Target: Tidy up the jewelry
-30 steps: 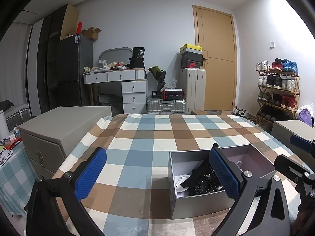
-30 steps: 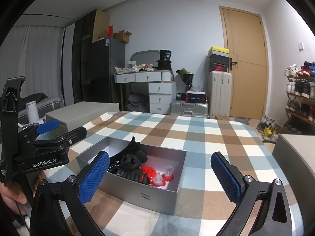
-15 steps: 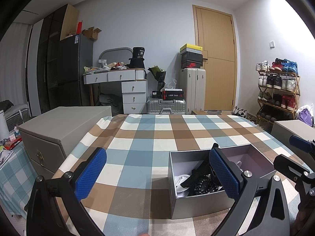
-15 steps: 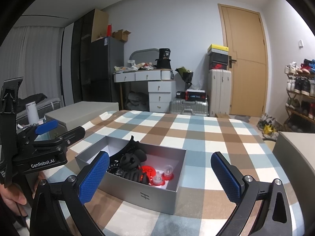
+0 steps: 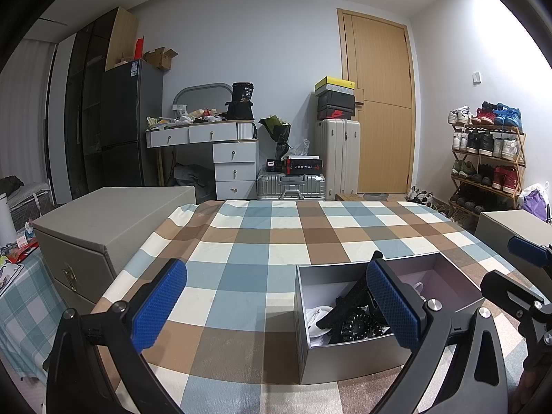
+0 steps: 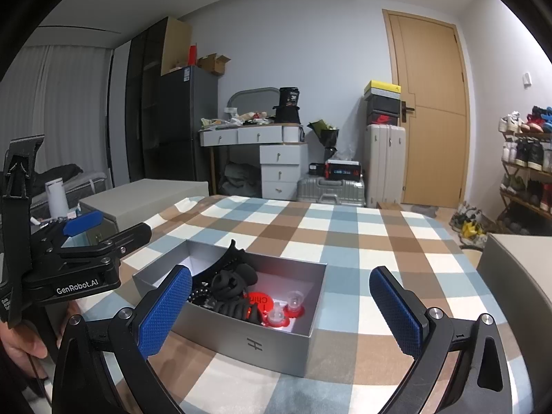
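A grey open box sits on the checked tablecloth. It holds black hair clips and scrunchies, a black beaded bracelet, a red disc and small clear pieces on red bases. The box also shows in the left wrist view. My left gripper is open and empty, just left of the box. My right gripper is open and empty, in front of the box. Each gripper shows at the edge of the other's view.
A large grey case stands at the table's left edge, another grey case at the right. Behind the table are a desk with drawers, suitcases, a door and a shoe rack.
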Available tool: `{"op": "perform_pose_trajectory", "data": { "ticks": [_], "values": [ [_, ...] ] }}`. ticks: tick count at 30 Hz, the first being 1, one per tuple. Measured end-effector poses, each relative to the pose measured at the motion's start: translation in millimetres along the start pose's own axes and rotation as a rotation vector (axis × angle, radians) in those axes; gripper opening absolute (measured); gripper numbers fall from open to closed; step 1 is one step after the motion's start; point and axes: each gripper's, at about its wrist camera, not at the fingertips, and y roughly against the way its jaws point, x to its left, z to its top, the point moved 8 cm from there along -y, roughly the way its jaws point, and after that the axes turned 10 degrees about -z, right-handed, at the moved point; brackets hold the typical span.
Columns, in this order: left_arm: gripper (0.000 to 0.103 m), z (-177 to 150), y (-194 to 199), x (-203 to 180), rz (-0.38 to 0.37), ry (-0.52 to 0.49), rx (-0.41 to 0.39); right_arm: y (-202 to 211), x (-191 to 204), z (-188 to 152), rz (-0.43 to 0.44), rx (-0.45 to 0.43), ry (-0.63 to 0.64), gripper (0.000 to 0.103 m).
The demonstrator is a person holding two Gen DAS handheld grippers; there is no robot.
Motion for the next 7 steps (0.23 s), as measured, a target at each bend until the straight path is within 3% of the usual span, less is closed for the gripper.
{"op": "perform_pose_trajectory", "data": {
  "ticks": [7],
  "values": [
    [0.102,-0.6,-0.9,-0.7,-0.004,-0.001,0.0,0.4,0.7,0.4,0.0,-0.003,0.006,0.103]
  ]
}}
